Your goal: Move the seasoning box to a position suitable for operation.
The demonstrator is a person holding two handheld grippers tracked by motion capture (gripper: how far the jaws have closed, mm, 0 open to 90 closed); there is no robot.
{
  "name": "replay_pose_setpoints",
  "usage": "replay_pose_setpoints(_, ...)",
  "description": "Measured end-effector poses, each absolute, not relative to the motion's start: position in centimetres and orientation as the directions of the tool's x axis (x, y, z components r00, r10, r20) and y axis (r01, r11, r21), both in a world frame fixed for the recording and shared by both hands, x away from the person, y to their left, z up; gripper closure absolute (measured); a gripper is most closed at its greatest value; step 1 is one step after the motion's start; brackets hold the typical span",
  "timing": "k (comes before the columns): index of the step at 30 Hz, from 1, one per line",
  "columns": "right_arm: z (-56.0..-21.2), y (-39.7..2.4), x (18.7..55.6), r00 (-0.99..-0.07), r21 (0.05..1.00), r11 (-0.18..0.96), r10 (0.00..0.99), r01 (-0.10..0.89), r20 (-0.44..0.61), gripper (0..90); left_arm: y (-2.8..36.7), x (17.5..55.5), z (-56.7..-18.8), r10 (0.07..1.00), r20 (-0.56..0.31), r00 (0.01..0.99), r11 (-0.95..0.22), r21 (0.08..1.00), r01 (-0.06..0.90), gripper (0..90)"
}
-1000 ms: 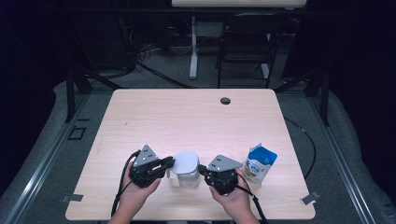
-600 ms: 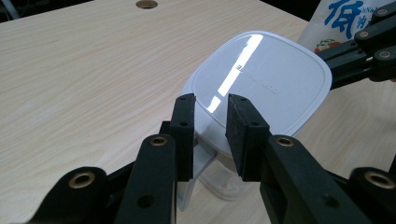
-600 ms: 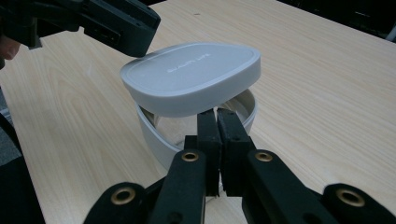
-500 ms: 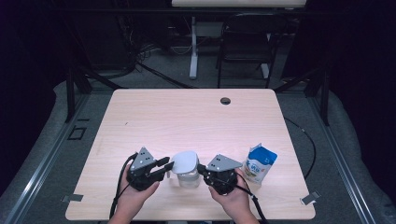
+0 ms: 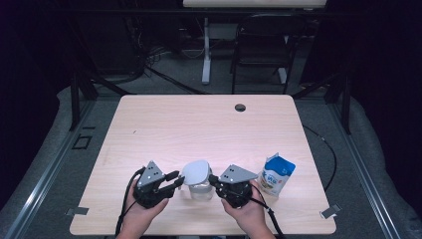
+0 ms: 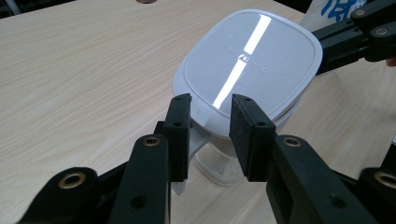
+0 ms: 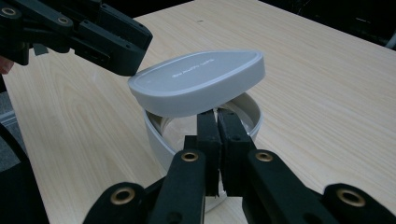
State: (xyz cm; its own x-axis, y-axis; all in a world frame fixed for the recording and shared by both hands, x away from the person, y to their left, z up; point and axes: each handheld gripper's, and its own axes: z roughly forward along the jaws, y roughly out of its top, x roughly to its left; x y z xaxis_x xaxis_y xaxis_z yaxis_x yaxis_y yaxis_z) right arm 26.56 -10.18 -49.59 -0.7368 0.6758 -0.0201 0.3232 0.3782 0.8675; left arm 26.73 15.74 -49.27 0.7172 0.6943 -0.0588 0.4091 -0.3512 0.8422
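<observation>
From the right tongs [image 7: 218, 122]: tilted lid [image 7: 196, 84], open container rim [image 7: 156, 135].

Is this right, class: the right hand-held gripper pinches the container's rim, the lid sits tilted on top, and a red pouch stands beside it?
Not quite. The pouch is blue and white, as the high view shows. The right hand-held gripper does pinch the container rim, with the lid tilted on top.

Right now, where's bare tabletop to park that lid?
Free: the whole far half of the table, up to the cable hole, and the left side. Crowded: the near edge, with left tool, container, lid, right tool and pouch.
</observation>
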Motion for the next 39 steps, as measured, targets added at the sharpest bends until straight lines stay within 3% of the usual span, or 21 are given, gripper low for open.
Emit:
replay_pose_setpoints(9, -49.4, -10.1, 26.4, -0.740, 0.872, 0.374, 0.673, 0.315, -0.021, 87.9, 15.7, 26.2, -49.2, 0.690, -0.053, 0.722, -0.356, 0.843, 0.402, 67.7)
replay_pose_setpoints(24, -49.0, -10.0, 26.3, -0.734, 0.881, 0.364, 0.678, 0.300, -0.030, 87.8, 14.0, 25.4, -49.4, 0.675, -0.005, 0.738, -0.386, 0.850, 0.359, 47.3)
replay_pose_setpoints(39, -48.8, -9.7, 26.1, -0.738, 0.884, 0.363, 0.674, 0.296, -0.029, 86.5, 12.7, 25.2, -49.9, 0.692, 0.047, 0.720, -0.411, 0.846, 0.340, 42.1)
